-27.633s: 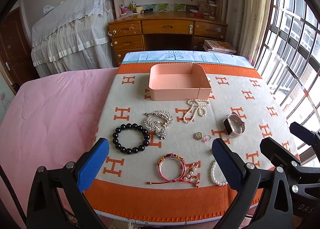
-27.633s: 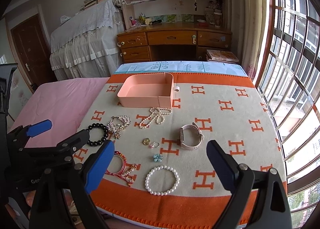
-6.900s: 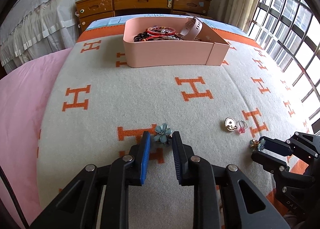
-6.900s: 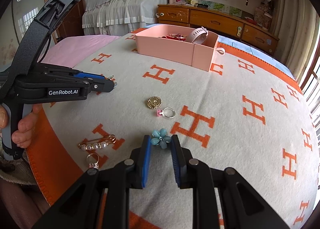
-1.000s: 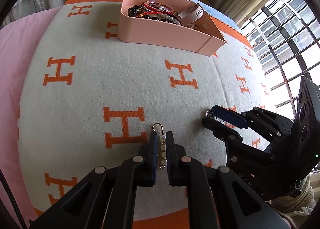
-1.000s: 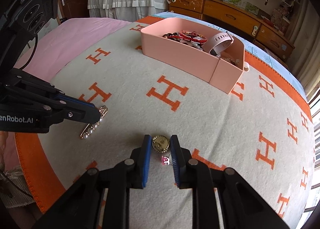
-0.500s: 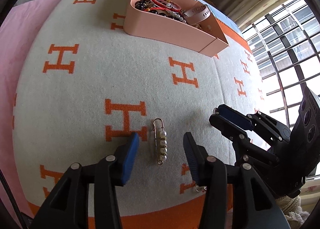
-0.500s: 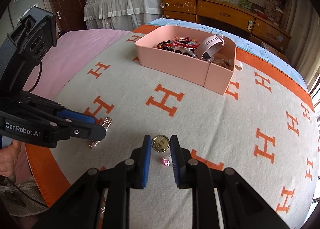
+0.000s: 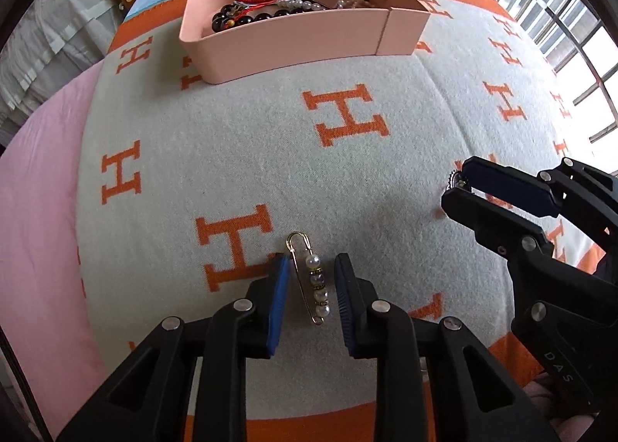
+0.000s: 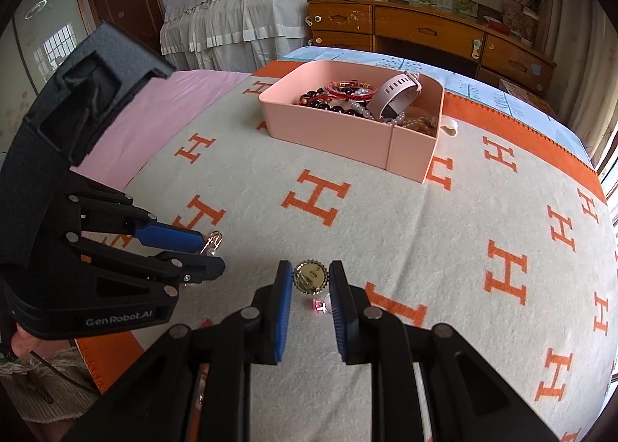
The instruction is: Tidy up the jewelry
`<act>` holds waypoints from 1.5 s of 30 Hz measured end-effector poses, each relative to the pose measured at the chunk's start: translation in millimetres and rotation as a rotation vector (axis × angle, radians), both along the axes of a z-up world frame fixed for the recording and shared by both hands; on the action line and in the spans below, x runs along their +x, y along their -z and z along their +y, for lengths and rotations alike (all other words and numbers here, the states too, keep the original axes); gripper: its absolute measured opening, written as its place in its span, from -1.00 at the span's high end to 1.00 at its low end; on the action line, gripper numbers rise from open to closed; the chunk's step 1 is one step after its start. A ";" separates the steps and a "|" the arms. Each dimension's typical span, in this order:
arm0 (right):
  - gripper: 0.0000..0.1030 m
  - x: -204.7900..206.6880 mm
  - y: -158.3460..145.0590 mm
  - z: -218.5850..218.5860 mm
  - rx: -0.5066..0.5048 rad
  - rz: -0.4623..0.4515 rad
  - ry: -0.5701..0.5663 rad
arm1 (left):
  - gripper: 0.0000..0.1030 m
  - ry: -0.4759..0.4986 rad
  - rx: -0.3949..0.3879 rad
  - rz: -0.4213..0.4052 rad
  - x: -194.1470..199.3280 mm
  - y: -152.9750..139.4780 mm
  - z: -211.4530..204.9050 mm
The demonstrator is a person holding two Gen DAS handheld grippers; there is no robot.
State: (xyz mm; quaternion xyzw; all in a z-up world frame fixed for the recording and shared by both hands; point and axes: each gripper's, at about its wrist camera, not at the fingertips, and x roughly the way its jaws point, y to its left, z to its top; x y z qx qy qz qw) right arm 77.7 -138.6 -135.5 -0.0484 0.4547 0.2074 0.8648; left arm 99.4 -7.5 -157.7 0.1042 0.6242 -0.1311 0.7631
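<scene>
A cream blanket (image 9: pixel 386 187) with orange H marks covers the bed. Near its front orange edge, the left gripper (image 9: pixel 311 276) points down over a gold pearl pin (image 9: pixel 313 279); its jaws have just been closing, narrowly parted, pads not touching the pin lying between them. The right gripper (image 10: pixel 309 279) is clamped on a gold round charm (image 10: pixel 311 276), a pink-stone ring (image 10: pixel 322 305) beneath. The pink tray (image 10: pixel 332 125) of jewelry sits toward the far edge.

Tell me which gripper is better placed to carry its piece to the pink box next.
Right. The right gripper is shut on the round gold charm, lifted toward the pink plastic box. The left gripper, jaws just closing, only straddles the gold pearl-beaded pin, which lies on the blanket.
</scene>
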 end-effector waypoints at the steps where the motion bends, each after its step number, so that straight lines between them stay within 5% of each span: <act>1: 0.63 -0.5 0.2 -0.9 0.004 0.000 0.003 | 0.78 0.008 -0.008 0.012 0.9 -0.3 -2.5; 8: 0.63 -3.9 -2.3 -11.7 0.041 -0.005 0.022 | 0.82 -0.064 -0.141 0.067 10.8 -1.8 4.4; 10: 0.63 -4.7 -5.8 -14.4 0.045 -0.015 0.026 | 0.97 -0.093 -0.202 0.085 12.7 -1.6 13.7; 21: 0.63 -7.8 -15.0 -18.2 0.068 -0.036 0.036 | 0.96 -0.095 -0.208 0.046 14.5 -13.6 12.6; 23: 0.63 -7.6 -15.0 -18.2 0.066 -0.036 0.037 | 0.67 -0.069 -0.177 0.057 13.2 -12.8 5.8; 25: 0.63 -8.6 -15.8 -18.3 0.067 -0.036 0.035 | -0.13 -0.060 -0.145 0.061 11.6 -10.1 -1.2; 27: 0.63 -10.2 -17.2 -18.8 0.067 -0.041 0.033 | -0.19 -0.054 -0.119 0.037 9.6 -10.0 -8.6; 30: 0.63 -11.2 -19.0 -20.0 0.069 -0.043 0.033 | -0.10 -0.028 -0.096 0.033 7.2 -8.9 -20.6; 33: 0.63 -11.9 -20.0 -22.1 0.074 -0.042 0.038 | 0.47 -0.006 -0.064 0.079 7.8 -0.7 -36.1; 42: 0.63 -17.3 -24.0 -32.5 0.089 -0.055 0.051 | 0.55 0.035 0.031 0.069 6.8 4.9 -45.8; 45: 0.63 -17.9 -22.7 -35.3 0.097 -0.052 0.055 | 0.79 0.044 0.026 0.062 7.4 4.6 -50.7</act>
